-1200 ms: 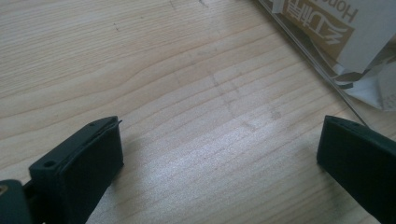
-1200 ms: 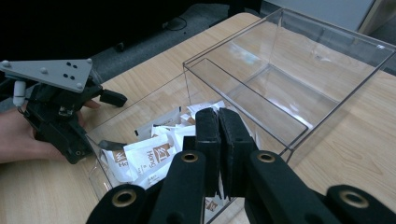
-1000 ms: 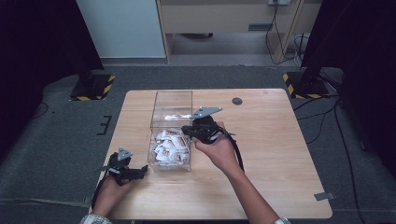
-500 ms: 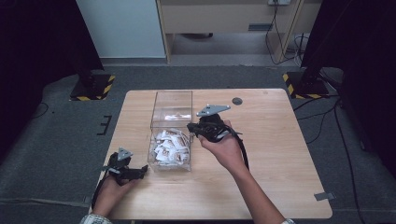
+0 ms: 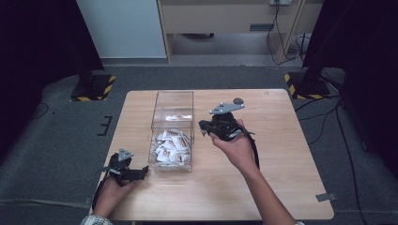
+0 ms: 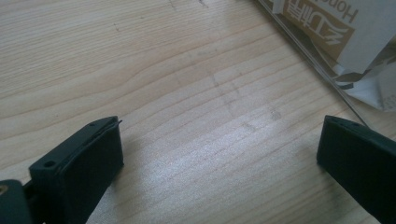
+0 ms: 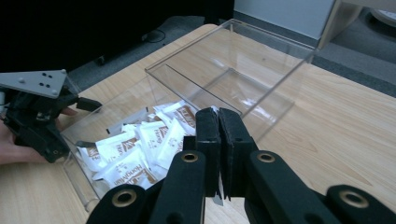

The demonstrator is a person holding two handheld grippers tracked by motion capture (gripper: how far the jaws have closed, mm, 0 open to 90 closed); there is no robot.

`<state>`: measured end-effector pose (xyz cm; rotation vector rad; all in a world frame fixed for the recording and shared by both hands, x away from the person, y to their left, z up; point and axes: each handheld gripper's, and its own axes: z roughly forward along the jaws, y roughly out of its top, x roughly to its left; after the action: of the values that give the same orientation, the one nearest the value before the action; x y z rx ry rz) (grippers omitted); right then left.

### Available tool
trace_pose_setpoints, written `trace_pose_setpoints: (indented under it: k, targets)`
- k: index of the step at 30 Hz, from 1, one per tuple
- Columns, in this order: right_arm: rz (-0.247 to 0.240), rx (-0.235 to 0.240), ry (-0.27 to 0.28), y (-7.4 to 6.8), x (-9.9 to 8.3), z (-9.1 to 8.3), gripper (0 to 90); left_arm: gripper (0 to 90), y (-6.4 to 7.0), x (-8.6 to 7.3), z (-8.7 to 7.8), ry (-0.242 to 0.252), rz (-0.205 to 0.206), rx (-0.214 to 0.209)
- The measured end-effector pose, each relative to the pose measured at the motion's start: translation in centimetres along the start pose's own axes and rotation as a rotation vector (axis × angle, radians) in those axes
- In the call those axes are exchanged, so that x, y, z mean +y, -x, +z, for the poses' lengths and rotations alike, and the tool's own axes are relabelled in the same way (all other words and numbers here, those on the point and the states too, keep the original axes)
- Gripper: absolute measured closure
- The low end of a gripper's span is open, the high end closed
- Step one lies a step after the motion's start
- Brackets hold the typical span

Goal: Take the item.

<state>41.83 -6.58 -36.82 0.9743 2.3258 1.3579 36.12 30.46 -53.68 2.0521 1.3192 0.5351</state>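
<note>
Near the middle of the high view, slightly left: a clear box (image 5: 172,131) on the wooden table (image 5: 281,187), long axis running away from the camera, far half bare, near half heaped with white sachets (image 5: 171,146) printed in brown. Just right of the box, around mid-frame: right gripper (image 5: 202,129), held up off the table in a hand (image 5: 233,146), black jaws pointing left toward the box wall, grey three-cornered plate on top, cable looping down beside the wrist. In the right gripper view, lower centre: right gripper's jaws pressed flat together, a thin pale sliver at the seam low down, too small to identify; beyond the jaw tips, the sachets (image 7: 140,149) piled in the lower left of the frame inside the box (image 7: 261,70), its bare compartment stretching toward upper right. At lower left of the high view, near the table's front edge: left gripper (image 5: 143,172), resting low on the wood in the other hand (image 5: 112,190), pointing right at the box's near left corner, close by, contact not discernible. In the left gripper view: jaws spread wide at the lower corners, bare wood grain between, nothing gripped; at upper right, the box's bottom edge (image 6: 308,51) with a sachet (image 6: 345,32) behind the clear wall. At the far edge of the table, upper right of the box in the high view: a small dark round object (image 5: 238,100), well apart from both grippers.
</note>
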Motion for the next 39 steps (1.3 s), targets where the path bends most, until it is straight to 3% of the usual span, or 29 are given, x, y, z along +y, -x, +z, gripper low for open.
trace_pose_setpoints:
  k: [17, 39]
  targets:
    - [0.005, -0.068, 0.007, 2.7, -0.7, -0.7, 87.5, 0.0, 0.0, 0.0, 0.0, 0.000, -0.001, 0.002]
    - [0.056, -0.139, -0.019, 6.1, -2.9, -0.6, 87.5, 0.0, 0.0, 0.0, 0.0, 0.000, -0.001, 0.002]
